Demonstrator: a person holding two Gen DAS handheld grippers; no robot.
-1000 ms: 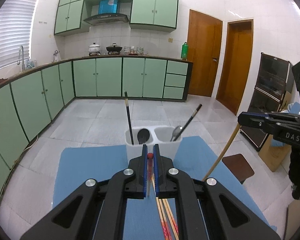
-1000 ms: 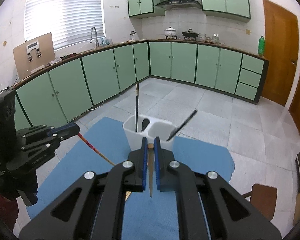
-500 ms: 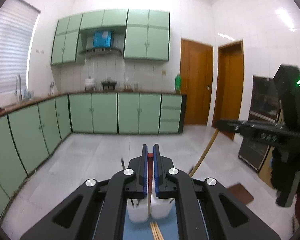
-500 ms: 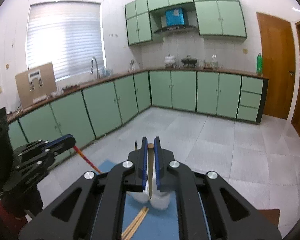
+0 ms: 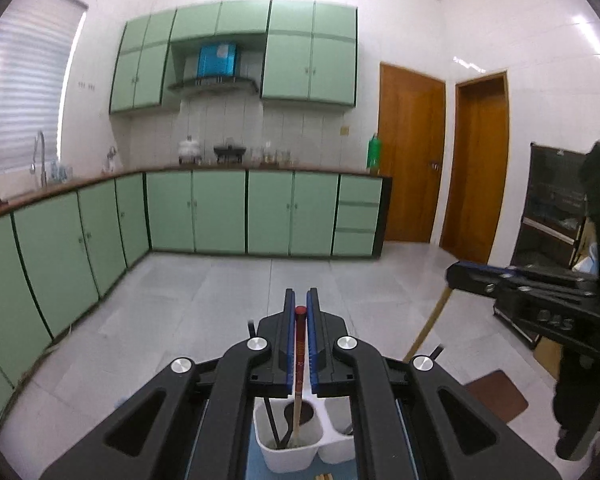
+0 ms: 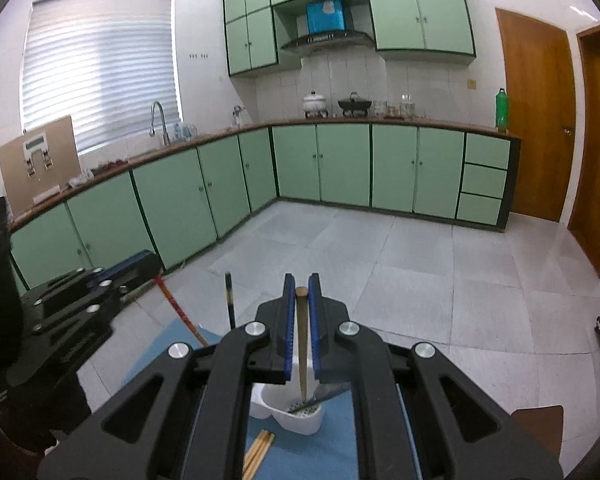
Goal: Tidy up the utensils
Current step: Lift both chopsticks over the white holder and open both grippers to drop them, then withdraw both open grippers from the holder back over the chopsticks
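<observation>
Right, both tools are up over the white holder (image 5: 290, 454) on the blue mat (image 6: 332, 456). The left tool (image 5: 300, 308) is clamped on a red-topped chopstick (image 5: 299, 356), its lower end dipping into the holder's left compartment beside a dark spoon and black sticks. The right tool (image 6: 302, 290) is pinched tight on a plain wooden chopstick (image 6: 302, 344), tip hanging just above the right compartment. More loose chopsticks (image 6: 260, 446) lie on the mat in front of the holder.

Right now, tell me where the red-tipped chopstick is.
In the left wrist view, the red-tipped chopstick is clamped in the left claw, hanging into the left compartment of the white holder.
</observation>
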